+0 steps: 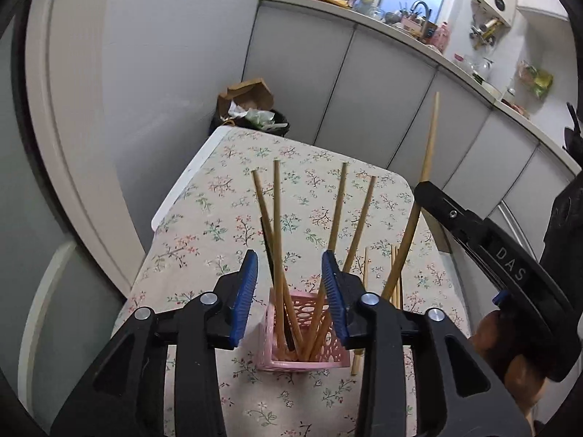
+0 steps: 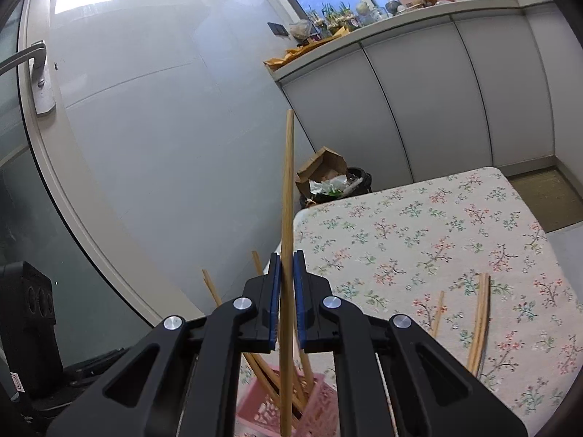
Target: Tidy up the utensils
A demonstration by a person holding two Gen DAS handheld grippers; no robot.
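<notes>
A pink openwork holder (image 1: 309,358) stands on the floral tablecloth (image 1: 218,218) with several wooden chopsticks (image 1: 277,218) leaning in it. My left gripper (image 1: 289,258) is open just above the holder; the upright sticks pass between its blue pads without being pressed. My right gripper (image 2: 287,255) is shut on a single long chopstick (image 2: 288,182), held almost upright with its lower end over the holder (image 2: 320,400). From the left wrist view, that right gripper (image 1: 422,191) and its chopstick (image 1: 429,145) come in at the right. More loose chopsticks (image 2: 481,320) lie on the cloth.
A black bin with cardboard and rubbish (image 1: 255,116) sits on the floor beyond the table's far corner. White cabinets (image 2: 419,102) under a cluttered counter line the back wall. A door with a metal handle (image 2: 32,58) is on the left.
</notes>
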